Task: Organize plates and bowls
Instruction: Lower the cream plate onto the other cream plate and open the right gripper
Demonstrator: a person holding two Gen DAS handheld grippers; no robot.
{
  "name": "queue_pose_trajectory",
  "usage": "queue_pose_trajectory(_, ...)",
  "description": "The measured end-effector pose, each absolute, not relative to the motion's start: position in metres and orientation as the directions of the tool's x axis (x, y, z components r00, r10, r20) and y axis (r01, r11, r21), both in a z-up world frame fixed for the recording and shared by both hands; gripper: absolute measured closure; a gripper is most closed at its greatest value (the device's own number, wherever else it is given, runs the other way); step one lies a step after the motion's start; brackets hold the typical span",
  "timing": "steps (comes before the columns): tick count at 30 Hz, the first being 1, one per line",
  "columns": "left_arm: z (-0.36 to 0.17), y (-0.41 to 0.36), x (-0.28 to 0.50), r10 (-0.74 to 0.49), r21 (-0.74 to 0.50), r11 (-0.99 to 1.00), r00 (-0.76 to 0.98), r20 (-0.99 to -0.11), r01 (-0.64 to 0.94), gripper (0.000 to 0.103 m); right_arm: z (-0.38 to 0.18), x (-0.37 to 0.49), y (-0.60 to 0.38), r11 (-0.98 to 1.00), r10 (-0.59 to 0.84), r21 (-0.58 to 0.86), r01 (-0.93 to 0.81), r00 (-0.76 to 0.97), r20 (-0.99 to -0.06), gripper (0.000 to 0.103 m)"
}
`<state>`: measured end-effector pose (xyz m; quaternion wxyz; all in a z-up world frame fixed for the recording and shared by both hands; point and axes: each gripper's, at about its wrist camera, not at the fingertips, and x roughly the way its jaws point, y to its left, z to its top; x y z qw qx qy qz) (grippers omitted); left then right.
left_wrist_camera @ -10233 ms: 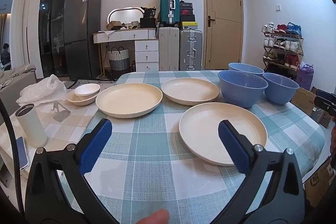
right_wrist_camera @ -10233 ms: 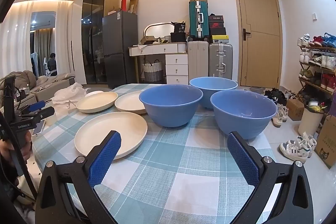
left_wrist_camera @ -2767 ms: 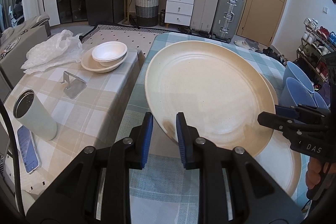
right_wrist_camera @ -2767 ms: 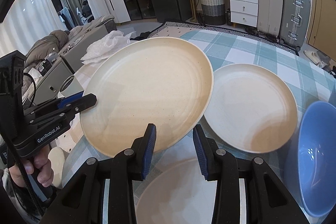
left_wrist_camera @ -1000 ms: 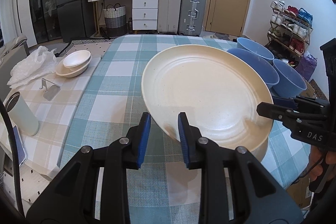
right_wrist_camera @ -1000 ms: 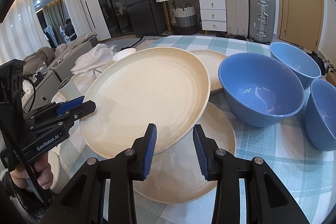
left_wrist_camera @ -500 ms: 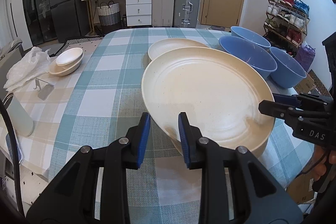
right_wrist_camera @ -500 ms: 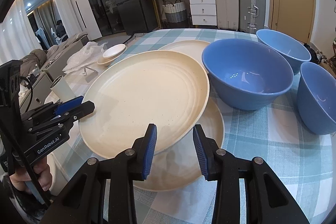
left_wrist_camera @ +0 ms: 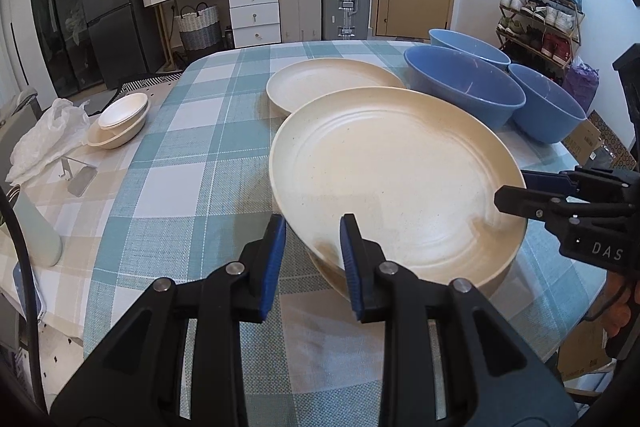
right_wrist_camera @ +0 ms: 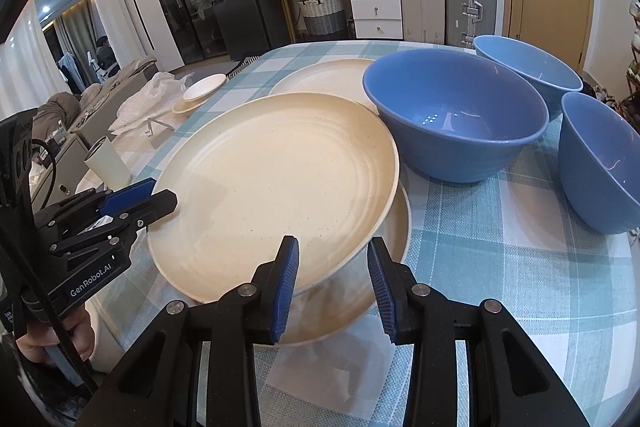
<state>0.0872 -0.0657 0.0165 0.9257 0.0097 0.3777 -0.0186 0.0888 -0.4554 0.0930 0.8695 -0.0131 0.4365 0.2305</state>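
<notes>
A large cream plate (left_wrist_camera: 392,179) hangs slightly tilted just above a second cream plate (right_wrist_camera: 384,259) on the checked tablecloth (left_wrist_camera: 192,187). My left gripper (left_wrist_camera: 312,227) is shut on its near rim. In the right wrist view the same plate (right_wrist_camera: 272,179) has its rim between the blue pads of my right gripper (right_wrist_camera: 332,247), which is shut on it. Each gripper shows in the other's view, clamped on the opposite rim. A third cream plate (left_wrist_camera: 332,79) lies farther back. Three blue bowls (right_wrist_camera: 452,115) stand to the right of the plates.
A lower side table on the left carries stacked small white bowls (left_wrist_camera: 120,119), a crumpled plastic bag (left_wrist_camera: 44,135), a metal phone stand (left_wrist_camera: 80,179) and a white tumbler (right_wrist_camera: 108,163). Beyond the bowls the table's right edge drops to cardboard boxes and a shoe rack.
Both grippers have sunk with the plate, bringing it closer to the plate below. The far plate has come out from behind the held one.
</notes>
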Motion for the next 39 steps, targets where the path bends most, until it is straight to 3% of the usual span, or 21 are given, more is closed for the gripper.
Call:
queue_pose_trajectory(16,-0.008,-0.080,0.088,0.012,0.069,0.996,0.691,-0.723,0.055,0.078,0.077,0.087,-0.451,0.911,0.331,0.125,-0.393,0.516,-0.790,0.066)
queue_pose_trajectory(39,-0.021,-0.088,0.085,-0.010,0.065,0.994,0.656,-0.755,0.090,0.075,0.066,0.077,-0.454,0.921,0.286,0.081,-0.380,0.523,-0.803,0.064)
